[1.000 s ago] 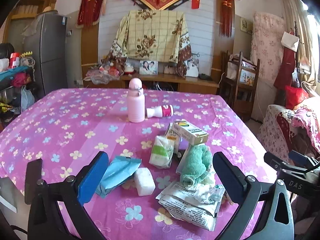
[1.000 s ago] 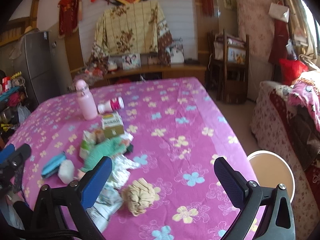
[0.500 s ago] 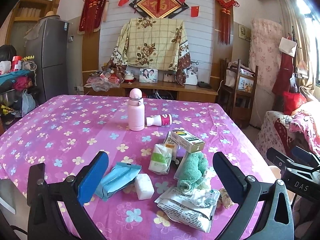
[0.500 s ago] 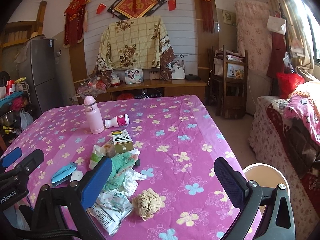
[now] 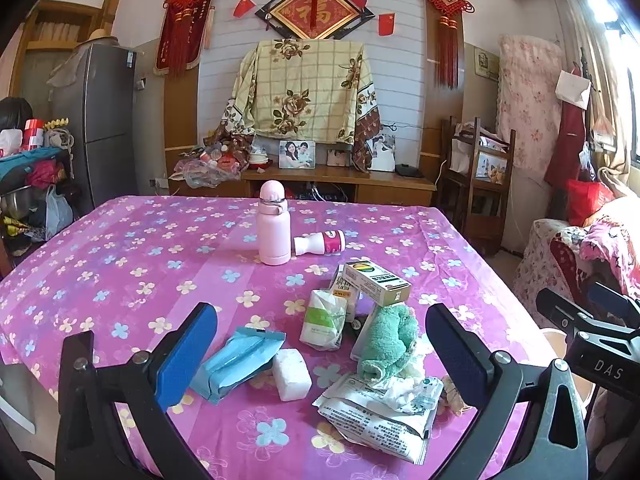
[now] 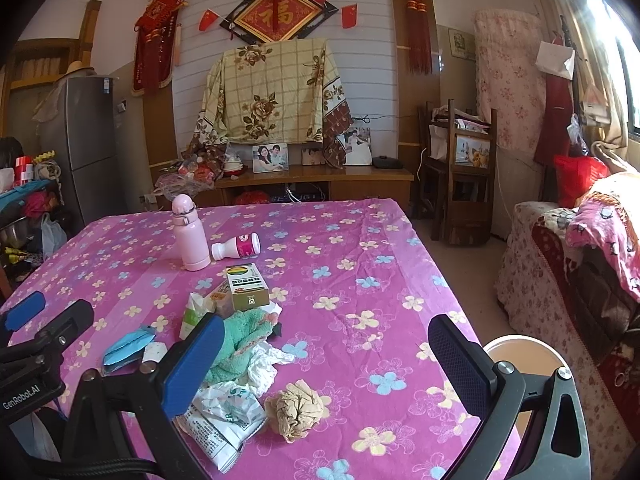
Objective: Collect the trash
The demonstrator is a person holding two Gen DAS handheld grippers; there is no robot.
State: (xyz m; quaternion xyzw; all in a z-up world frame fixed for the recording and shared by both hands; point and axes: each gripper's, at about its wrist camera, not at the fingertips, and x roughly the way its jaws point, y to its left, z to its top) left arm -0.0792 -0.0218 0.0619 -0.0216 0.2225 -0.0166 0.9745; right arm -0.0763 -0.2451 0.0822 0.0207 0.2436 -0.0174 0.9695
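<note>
Litter lies on the near part of the pink flowered table [image 5: 120, 264]: a blue tissue pack [image 5: 234, 362], a white block [image 5: 291, 374], a printed empty packet [image 5: 376, 412], a green cloth [image 5: 390, 342], a green-and-white pouch [image 5: 324, 320] and a small carton [image 5: 378, 282]. A crumpled brown paper ball [image 6: 296, 410] sits apart, near the front edge. My left gripper [image 5: 320, 356] hovers open above the pile, holding nothing. My right gripper [image 6: 326, 364] is open and empty over the paper ball. A round bin [image 6: 520, 354] stands by the table's right side.
A pink flask [image 5: 273, 224] stands upright mid-table with a small white bottle [image 5: 320, 242] lying beside it. Beyond are a wooden cabinet [image 5: 340, 182], a fridge [image 5: 104, 120], a chair [image 6: 460, 168] and a covered sofa [image 6: 580, 264] on the right.
Both cameras have tilted up and pulled back a little, so more of the wall shows and the litter sits lower in view. Nothing on the table has moved.
</note>
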